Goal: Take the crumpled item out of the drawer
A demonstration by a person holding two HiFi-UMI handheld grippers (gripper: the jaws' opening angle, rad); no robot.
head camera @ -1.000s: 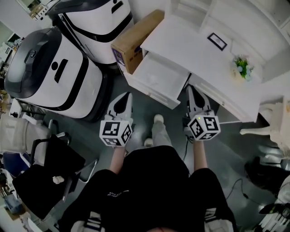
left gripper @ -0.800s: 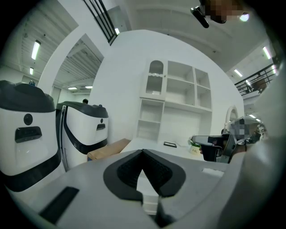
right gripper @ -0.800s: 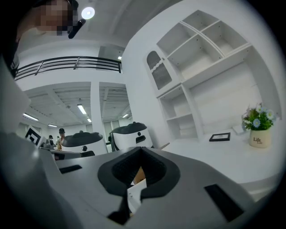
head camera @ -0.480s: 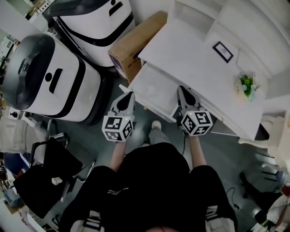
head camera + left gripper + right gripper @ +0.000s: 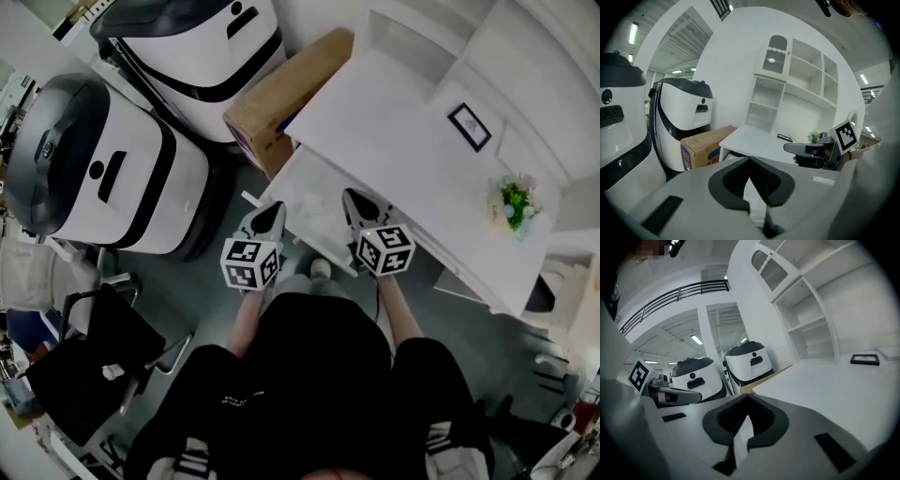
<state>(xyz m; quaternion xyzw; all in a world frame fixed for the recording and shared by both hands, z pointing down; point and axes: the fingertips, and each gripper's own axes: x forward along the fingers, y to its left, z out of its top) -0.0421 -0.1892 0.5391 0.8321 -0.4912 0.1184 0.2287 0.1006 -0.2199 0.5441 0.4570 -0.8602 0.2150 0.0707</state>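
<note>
The white desk (image 5: 375, 117) has its drawer (image 5: 305, 192) pulled out toward me. Something pale and mottled lies in the drawer, too faint to make out. My left gripper (image 5: 273, 208) hovers over the drawer's front left corner, jaws shut and empty. My right gripper (image 5: 349, 197) hovers over the front right corner, also shut with nothing in it. In the left gripper view the jaws (image 5: 750, 159) meet at their tips, and the right gripper (image 5: 806, 149) shows beside them. In the right gripper view the jaws (image 5: 749, 397) are closed, pointing along the desk top.
Two large white-and-black machines (image 5: 103, 169) (image 5: 197, 47) stand to the left. A cardboard box (image 5: 281, 94) sits between them and the desk. A small picture frame (image 5: 470, 127) and a potted plant (image 5: 514, 202) are on the desk top. A black chair (image 5: 84, 366) is behind me, left.
The person has stepped closer to the desk. Both grippers moved forward to the drawer's front edge, the right one shifting left. Both stayed shut.
</note>
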